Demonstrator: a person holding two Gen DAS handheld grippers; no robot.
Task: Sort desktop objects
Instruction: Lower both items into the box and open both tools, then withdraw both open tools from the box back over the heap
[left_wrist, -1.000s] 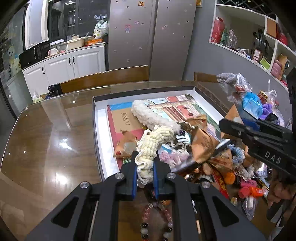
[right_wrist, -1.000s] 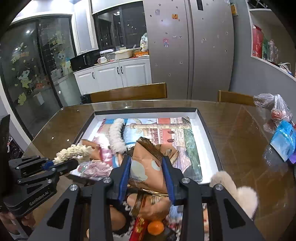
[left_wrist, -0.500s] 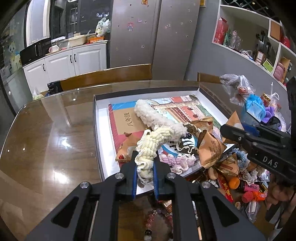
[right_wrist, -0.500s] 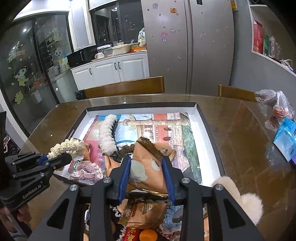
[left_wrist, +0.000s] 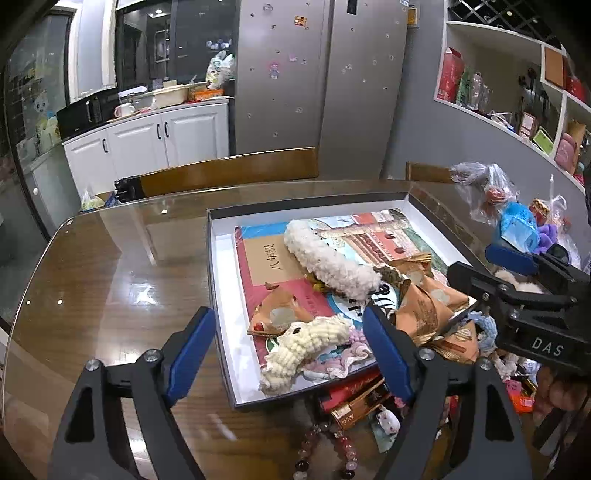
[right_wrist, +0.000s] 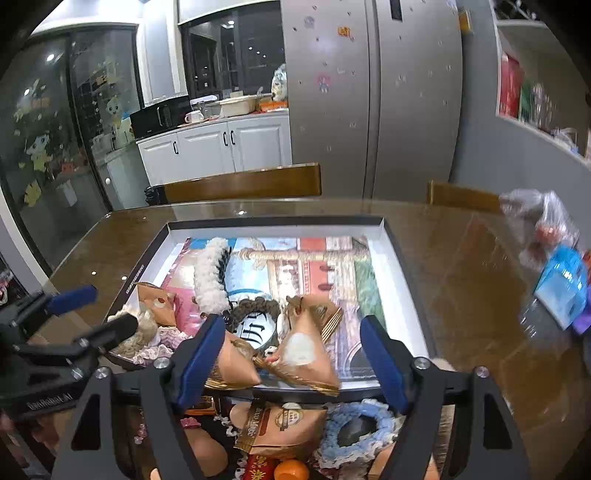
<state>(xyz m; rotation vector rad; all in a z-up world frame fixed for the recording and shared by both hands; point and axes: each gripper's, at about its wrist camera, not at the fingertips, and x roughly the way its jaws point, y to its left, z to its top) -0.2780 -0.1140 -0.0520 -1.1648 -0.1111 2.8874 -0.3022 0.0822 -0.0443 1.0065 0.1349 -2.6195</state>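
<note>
A shallow black-rimmed box (left_wrist: 221, 280) (right_wrist: 399, 258) with a picture book inside lies on the glass-topped table. My left gripper (left_wrist: 284, 350) is open; a cream knitted scrunchie (left_wrist: 303, 347) lies free between its fingers in the box's near corner. My right gripper (right_wrist: 291, 358) is open; a brown triangular snack packet (right_wrist: 306, 350) lies free between its fingers at the box's near edge. A white fluffy hair clip (left_wrist: 328, 258) (right_wrist: 210, 280) lies further in.
A pile of snack packets, an orange (right_wrist: 291, 470), a blue scrunchie (right_wrist: 354, 428) and a bead bracelet (left_wrist: 332, 454) sits in front of the box. Plastic bags (left_wrist: 487, 192) and a blue pack (right_wrist: 561, 288) lie right. Chairs stand behind the table.
Both grippers have opened. The left let go of the cream scrunchie and the right let go of the brown packet; both now lie in the box.
</note>
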